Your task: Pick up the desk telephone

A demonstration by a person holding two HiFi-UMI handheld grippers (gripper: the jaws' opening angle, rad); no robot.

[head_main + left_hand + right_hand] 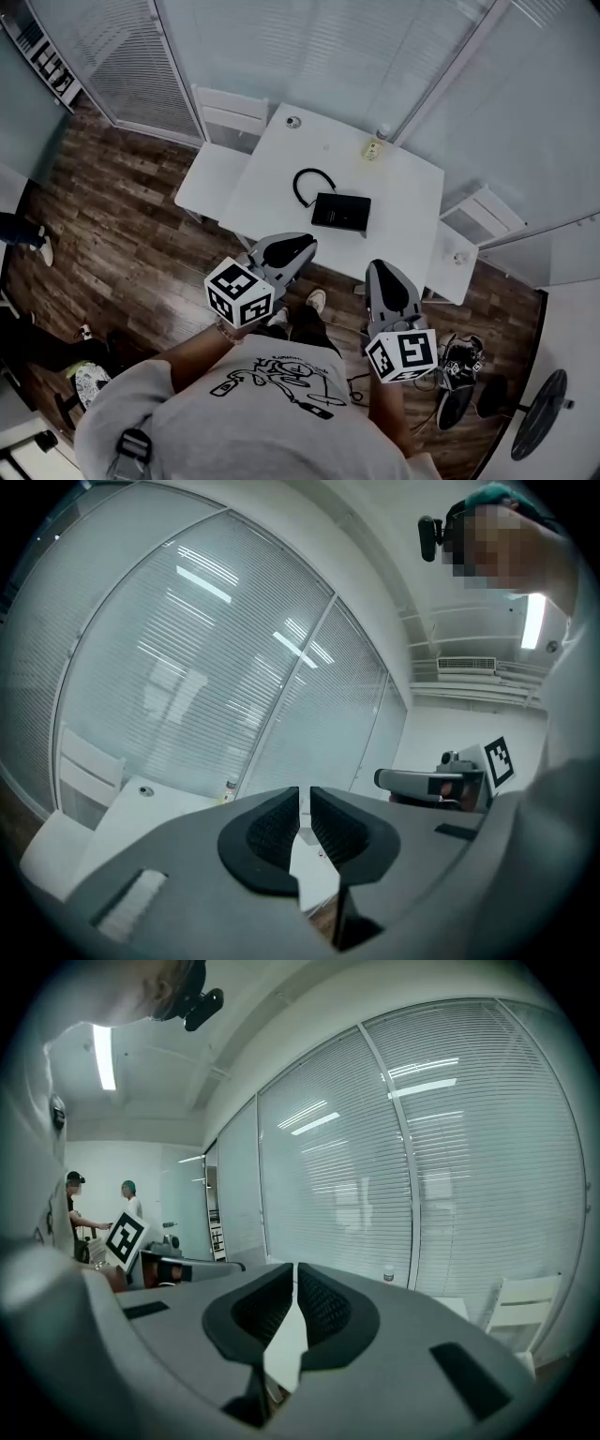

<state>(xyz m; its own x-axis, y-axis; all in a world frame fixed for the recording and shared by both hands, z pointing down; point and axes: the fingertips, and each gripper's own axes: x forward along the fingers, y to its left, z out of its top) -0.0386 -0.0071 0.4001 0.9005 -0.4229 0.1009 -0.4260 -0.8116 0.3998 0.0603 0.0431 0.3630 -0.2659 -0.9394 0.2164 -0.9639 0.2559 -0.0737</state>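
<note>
A black desk telephone (340, 212) lies flat on the white table (394, 216), its coiled cord (307, 183) looping off to its left. My left gripper (298, 246) is shut and empty, hovering at the table's near edge, short of the phone. On the other side, my right gripper (382, 274) is also shut and empty, a little nearer to me. In the left gripper view the jaws (305, 799) meet tip to tip over the table top. The right gripper view shows its jaws (295, 1274) closed the same way. The phone is hidden in both gripper views.
A small bottle (375, 147) and a small round object (293, 122) stand at the table's far edge. White chairs (225, 122) flank the table left and right. Glass walls with blinds (309, 47) close the back. Shoes (459, 361) and a fan base (539, 412) sit on the wooden floor at right.
</note>
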